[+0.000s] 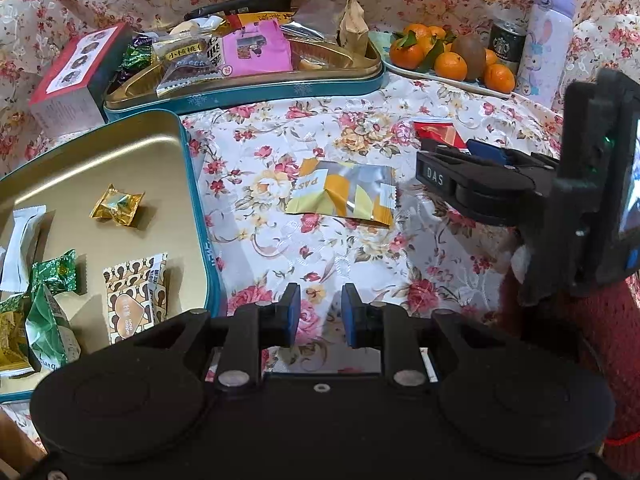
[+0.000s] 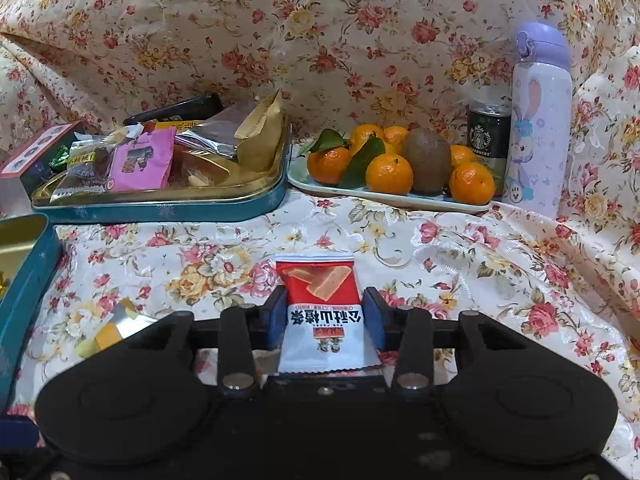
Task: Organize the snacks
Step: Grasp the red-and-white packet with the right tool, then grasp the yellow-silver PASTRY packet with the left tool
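My right gripper (image 2: pixel 324 312) is shut on a red and white snack packet (image 2: pixel 320 312) and holds it over the floral cloth; the same packet (image 1: pixel 438 134) and right gripper (image 1: pixel 452 156) show at the right of the left wrist view. My left gripper (image 1: pixel 320 312) is open and empty above the cloth. A yellow and silver packet (image 1: pixel 344 194) lies flat on the cloth ahead of it. The near gold tin tray (image 1: pixel 120 160) at the left holds several wrapped sweets. The far teal tin (image 1: pixel 248 88) is piled with snack packets.
A plate of tangerines with a kiwi (image 2: pixel 396 168), a Starbucks can (image 2: pixel 486 140) and a lilac flask (image 2: pixel 538 120) stand at the back right. A red-topped box (image 1: pixel 68 80) sits left of the far tin. Floral cloth covers the table and backdrop.
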Available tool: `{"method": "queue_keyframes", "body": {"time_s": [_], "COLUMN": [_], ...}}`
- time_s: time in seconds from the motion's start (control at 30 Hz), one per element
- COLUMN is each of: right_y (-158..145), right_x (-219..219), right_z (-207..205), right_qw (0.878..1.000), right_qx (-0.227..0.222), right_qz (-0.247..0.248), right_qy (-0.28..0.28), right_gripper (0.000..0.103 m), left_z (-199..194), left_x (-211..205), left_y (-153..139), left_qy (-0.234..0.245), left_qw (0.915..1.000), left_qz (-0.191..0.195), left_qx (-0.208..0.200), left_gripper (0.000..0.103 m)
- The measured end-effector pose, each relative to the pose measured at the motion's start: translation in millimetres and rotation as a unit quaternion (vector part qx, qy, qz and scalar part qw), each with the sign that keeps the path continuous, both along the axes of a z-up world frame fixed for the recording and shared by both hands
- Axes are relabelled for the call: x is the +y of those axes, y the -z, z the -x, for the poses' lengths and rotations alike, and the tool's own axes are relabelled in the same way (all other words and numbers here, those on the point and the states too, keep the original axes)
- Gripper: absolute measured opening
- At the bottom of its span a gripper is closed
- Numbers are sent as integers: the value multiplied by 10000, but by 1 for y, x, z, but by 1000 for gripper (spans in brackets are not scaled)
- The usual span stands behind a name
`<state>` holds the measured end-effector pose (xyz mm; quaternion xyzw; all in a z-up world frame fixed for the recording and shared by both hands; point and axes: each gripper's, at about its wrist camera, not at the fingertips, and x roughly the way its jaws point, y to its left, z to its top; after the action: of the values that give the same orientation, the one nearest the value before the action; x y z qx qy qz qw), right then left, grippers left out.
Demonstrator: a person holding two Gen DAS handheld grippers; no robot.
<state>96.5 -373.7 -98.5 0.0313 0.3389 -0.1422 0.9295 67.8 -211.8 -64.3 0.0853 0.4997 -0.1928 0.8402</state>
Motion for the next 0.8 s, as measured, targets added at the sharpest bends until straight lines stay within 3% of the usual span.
{"method": "queue_keyframes", "body": {"time_s": [0.33,0.53,0.63,0.8], "right_y": [-4,-3,-1,-1], "right_x": [-11,-33,-49,-42], "right_z": [39,57,64,58], "right_qw": [9999,9971,9913,9939], "right_qx": [-87,-343,-577,-458], "right_qz": [-2,-534,-1027,-828], "right_qy": [85,411,594,562], "right_gripper": [37,37,36,37], "left_z": [-5,-26,-37,-50], "left_x": [0,-9,-15,-31], "left_y": [-11,-23,-24,-22], "left_qy": [46,148,319,969], "left_qw": [9998,9985,9973,9920], "left_qz": [-16,-151,-218,-364], "left_qx": [-185,-497,-623,-729], "left_gripper": [30,30,30,30]}}
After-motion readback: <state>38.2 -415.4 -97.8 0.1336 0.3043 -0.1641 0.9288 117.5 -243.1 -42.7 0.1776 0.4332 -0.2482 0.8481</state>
